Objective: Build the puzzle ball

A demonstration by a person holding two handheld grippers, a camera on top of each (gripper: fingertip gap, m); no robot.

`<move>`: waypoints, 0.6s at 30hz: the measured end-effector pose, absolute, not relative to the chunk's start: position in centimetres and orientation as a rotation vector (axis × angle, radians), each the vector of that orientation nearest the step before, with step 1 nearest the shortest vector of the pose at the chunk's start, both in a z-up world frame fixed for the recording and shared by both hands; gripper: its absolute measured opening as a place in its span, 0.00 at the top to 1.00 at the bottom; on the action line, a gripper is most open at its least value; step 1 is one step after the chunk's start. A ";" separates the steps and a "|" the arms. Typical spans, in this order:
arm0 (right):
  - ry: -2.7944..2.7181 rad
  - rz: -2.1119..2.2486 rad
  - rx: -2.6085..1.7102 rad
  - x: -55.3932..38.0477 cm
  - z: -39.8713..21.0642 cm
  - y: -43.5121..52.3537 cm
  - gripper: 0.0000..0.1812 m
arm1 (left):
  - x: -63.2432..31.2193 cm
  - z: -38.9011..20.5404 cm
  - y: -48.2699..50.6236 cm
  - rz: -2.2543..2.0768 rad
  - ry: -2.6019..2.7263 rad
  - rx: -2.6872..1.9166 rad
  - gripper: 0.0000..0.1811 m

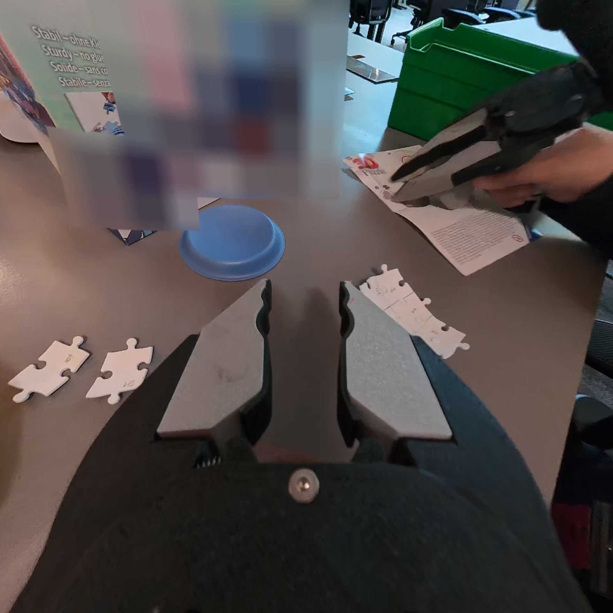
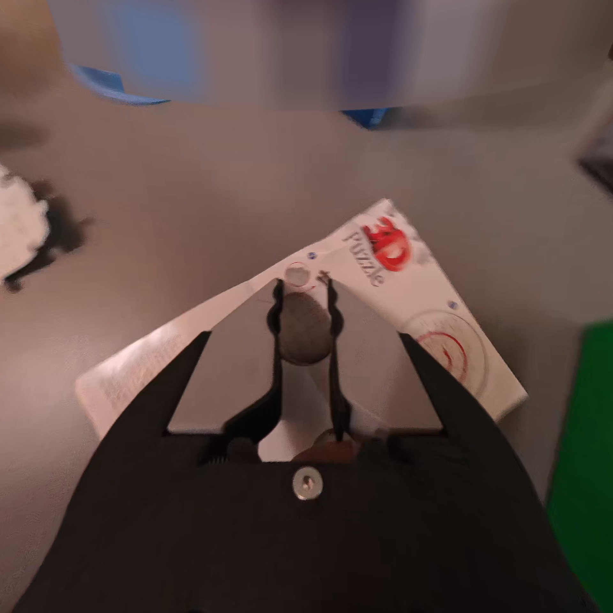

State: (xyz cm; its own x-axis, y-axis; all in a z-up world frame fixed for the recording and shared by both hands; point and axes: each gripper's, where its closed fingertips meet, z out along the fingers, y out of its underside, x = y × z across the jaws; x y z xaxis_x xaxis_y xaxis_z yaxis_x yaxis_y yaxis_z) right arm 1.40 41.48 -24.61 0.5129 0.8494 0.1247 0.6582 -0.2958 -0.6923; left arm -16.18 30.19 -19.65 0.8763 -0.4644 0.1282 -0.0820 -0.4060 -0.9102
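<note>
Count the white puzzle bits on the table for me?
5 showing: two loose pieces left of the left gripper, and a joined strip of three right of it. More may hide under its finger.

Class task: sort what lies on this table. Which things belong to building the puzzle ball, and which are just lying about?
Belongs to the job:
- two loose white pieces
- joined strip of pieces
- blue round stand
- instruction leaflet
- puzzle box

Just lying about:
- green crates
- office chairs
</note>
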 end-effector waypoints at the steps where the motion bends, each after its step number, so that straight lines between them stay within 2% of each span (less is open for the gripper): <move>1: -1.321 0.455 -2.033 0.7 -24.8 40.8 0.96 | -16.1 -19.7 30.1 -0.454 0.400 -1.965 0.79; 2: -1.421 0.568 -2.014 0.2 -24.8 39.8 0.94 | -16.1 -19.7 30.1 -0.463 0.398 -1.967 0.79; 5: -1.804 0.867 -2.006 0.9 -24.5 35.2 0.99 | -16.1 -19.8 30.1 -0.478 0.395 -1.973 0.79; 7: -1.847 0.817 -1.995 2.0 -23.6 35.1 0.98 | -16.1 -19.8 30.1 -0.482 0.396 -1.975 0.79; 9: -1.663 0.744 -1.998 2.6 -21.5 36.6 0.97 | -16.0 -19.8 30.0 -0.484 0.399 -1.977 0.78; 12: -1.299 0.665 -2.107 4.6 -19.5 38.7 0.75 | -16.0 -19.9 30.0 -0.481 0.401 -1.980 0.78; 16: -1.112 0.464 -2.133 7.3 -20.9 38.4 0.63 | -16.1 -19.9 30.0 -0.482 0.396 -1.983 0.78; 18: -1.077 0.414 -2.125 7.8 -21.9 37.5 0.62 | -16.2 -19.9 30.1 -0.485 0.382 -1.981 0.79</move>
